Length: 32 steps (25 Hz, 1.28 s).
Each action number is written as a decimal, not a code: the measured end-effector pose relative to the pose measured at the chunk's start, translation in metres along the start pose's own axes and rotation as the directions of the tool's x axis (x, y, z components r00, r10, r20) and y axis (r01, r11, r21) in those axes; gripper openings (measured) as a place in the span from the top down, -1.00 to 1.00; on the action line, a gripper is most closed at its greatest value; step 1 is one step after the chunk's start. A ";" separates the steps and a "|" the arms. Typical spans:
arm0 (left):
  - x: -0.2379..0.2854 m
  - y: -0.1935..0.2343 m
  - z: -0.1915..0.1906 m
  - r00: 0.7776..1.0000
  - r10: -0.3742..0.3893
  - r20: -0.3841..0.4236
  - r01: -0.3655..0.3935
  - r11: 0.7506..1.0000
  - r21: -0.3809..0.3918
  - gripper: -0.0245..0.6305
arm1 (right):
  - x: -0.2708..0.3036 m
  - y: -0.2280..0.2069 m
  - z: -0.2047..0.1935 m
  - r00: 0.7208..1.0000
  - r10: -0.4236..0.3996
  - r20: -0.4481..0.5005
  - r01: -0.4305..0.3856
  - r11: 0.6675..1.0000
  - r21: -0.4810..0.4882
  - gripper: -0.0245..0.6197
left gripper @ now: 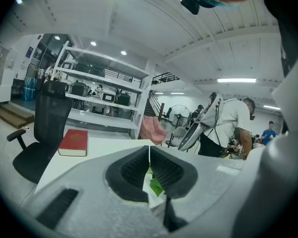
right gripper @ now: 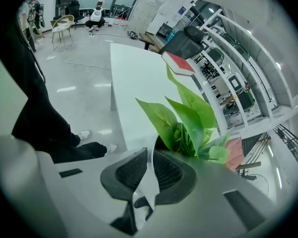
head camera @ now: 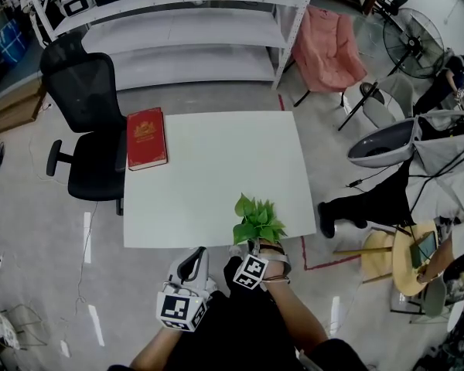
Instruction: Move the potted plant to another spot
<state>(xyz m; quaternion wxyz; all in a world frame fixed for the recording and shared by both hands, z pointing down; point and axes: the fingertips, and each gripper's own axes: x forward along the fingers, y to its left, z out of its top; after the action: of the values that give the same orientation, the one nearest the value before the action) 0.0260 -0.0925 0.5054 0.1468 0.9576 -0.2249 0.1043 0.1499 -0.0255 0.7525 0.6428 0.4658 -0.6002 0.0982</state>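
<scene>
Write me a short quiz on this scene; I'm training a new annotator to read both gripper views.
1. True or false: the red book lies at the white table's corner nearest the black office chair.
2. Which gripper is shut on the potted plant's pot rim? A) left gripper B) right gripper C) both
3. Short answer: along the table's near edge, is the plant toward the person's left or right?

Key: 1 true. 2 B; the left gripper's jaws are together on nothing. 3 right.
</scene>
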 end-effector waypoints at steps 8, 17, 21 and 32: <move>0.009 -0.005 -0.002 1.000 -0.014 -0.014 0.014 1.000 0.002 0.86 | 0.002 0.000 0.000 1.000 0.004 0.001 -0.004 1.000 -0.009 0.82; 0.004 -0.005 -0.006 1.000 -0.013 -0.021 0.012 1.000 -0.019 0.86 | 0.002 0.002 0.001 1.000 -0.017 -0.009 0.017 1.000 -0.005 0.82; 0.000 -0.005 -0.007 1.000 -0.003 -0.015 0.002 1.000 -0.024 0.86 | 0.001 0.003 -0.001 1.000 -0.020 -0.011 0.020 1.000 -0.005 0.81; -0.003 -0.006 -0.007 1.000 -0.001 -0.007 0.001 1.000 -0.026 0.86 | -0.009 -0.001 0.001 0.999 -0.038 -0.001 0.038 0.999 0.007 0.72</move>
<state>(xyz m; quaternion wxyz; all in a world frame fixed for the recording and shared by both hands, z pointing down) 0.0251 -0.0843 0.5101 0.1600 0.9554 -0.2253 0.1047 0.1476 -0.0226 0.7440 0.6430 0.4795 -0.5907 0.0881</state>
